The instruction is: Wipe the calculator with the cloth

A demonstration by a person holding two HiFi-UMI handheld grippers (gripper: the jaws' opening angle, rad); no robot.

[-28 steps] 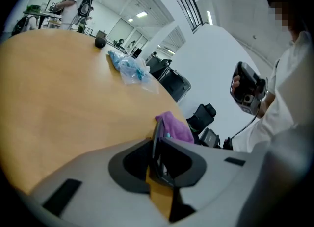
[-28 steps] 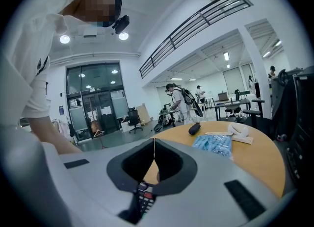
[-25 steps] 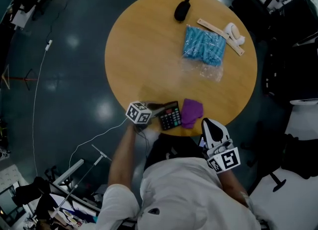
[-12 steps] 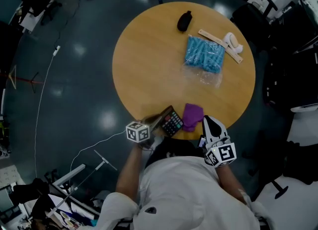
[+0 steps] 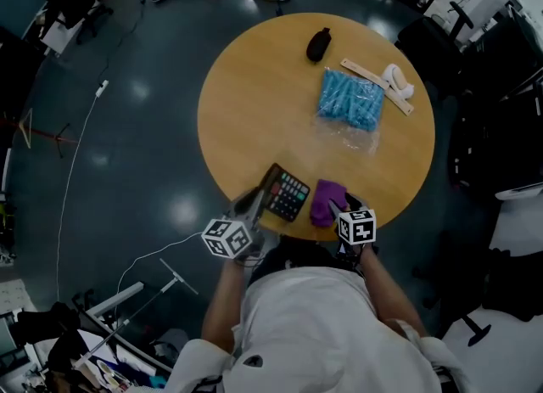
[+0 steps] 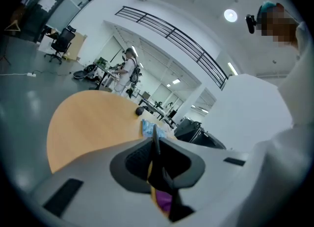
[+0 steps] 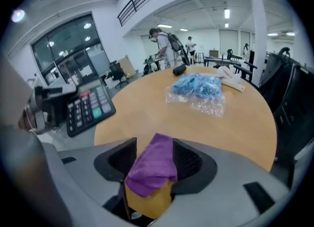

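The black calculator [image 5: 284, 193] is lifted off the round wooden table [image 5: 254, 103] and tilted. My left gripper [image 5: 257, 202] is shut on its near edge, and its jaws have tightened slightly. In the left gripper view the calculator's thin dark edge [image 6: 155, 142] stands between the pads. The purple cloth [image 5: 327, 202] lies on the table by the front edge. My right gripper [image 5: 339, 210] has come down over the cloth and its jaws have just been opening. In the right gripper view the cloth [image 7: 152, 164] lies between the open jaws and the calculator [image 7: 88, 107] hangs at the left.
Further back on the table lie a blue packet [image 5: 350, 98], clear plastic wrap [image 5: 349, 135], a black object [image 5: 318, 43], a wooden strip [image 5: 373, 73] and a white item [image 5: 399, 80]. Black chairs [image 5: 488, 128] stand to the right. A cable [image 5: 81, 145] runs over the floor.
The left gripper has raised the calculator off the table and tilted it. The right gripper has dropped from beside the person's body onto the cloth and opened.
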